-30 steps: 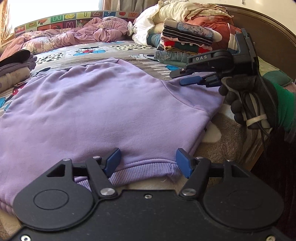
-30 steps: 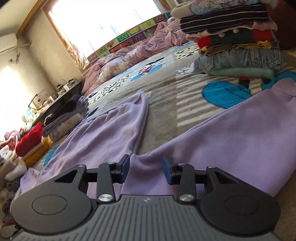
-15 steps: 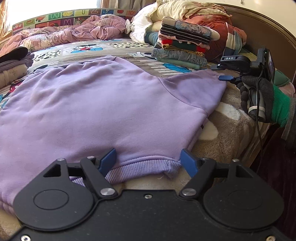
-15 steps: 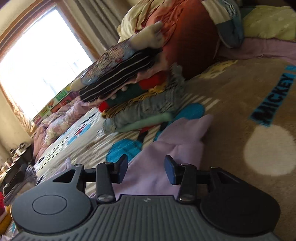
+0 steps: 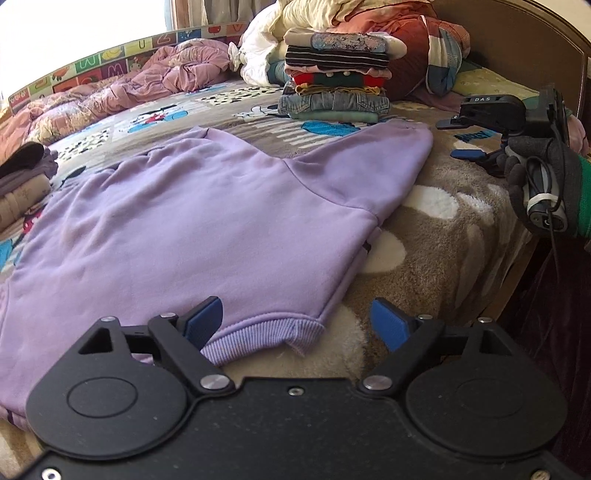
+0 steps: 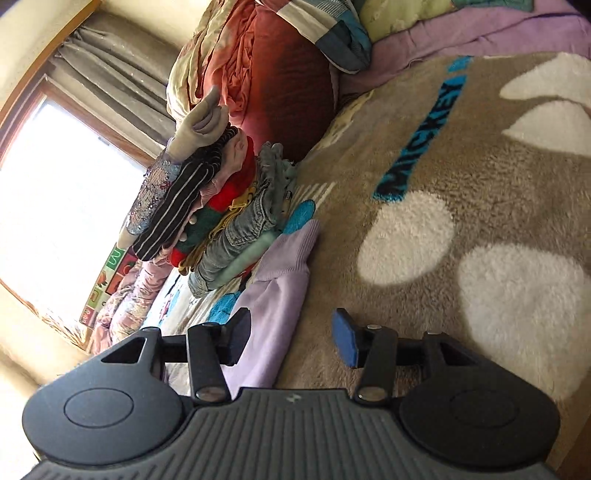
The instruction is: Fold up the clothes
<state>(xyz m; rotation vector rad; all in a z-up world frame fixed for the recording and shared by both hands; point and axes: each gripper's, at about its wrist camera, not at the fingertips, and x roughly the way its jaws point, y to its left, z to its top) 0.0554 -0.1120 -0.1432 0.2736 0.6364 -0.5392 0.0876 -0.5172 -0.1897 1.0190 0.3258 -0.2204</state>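
A lilac sweatshirt [image 5: 203,221] lies spread flat on the bed, its ribbed hem nearest me. My left gripper [image 5: 295,317] hovers just above the hem's right corner. Its jaws are opening wide and the blue pads touch no cloth. A gloved hand holds my right gripper [image 5: 456,139] past the end of the right sleeve, apart from it. In the right wrist view the picture is rolled. There the sleeve [image 6: 284,280] runs beside the left finger of the right gripper [image 6: 291,332]. These jaws are opening too, and neither pad presses the sleeve.
A stack of folded clothes [image 5: 336,88] [image 6: 221,221] stands just beyond the sleeve. Heaped bedding [image 5: 369,22] leans on the dark headboard [image 5: 517,44]. A pink quilt [image 5: 147,81] lies at the back, another folded pile [image 5: 22,177] at left. The bed edge [image 5: 517,266] drops off on the right.
The right gripper swung from the sweatshirt's shoulder out past the sleeve end, rolled, and its jaws widened. The left jaws spread wider over the hem.
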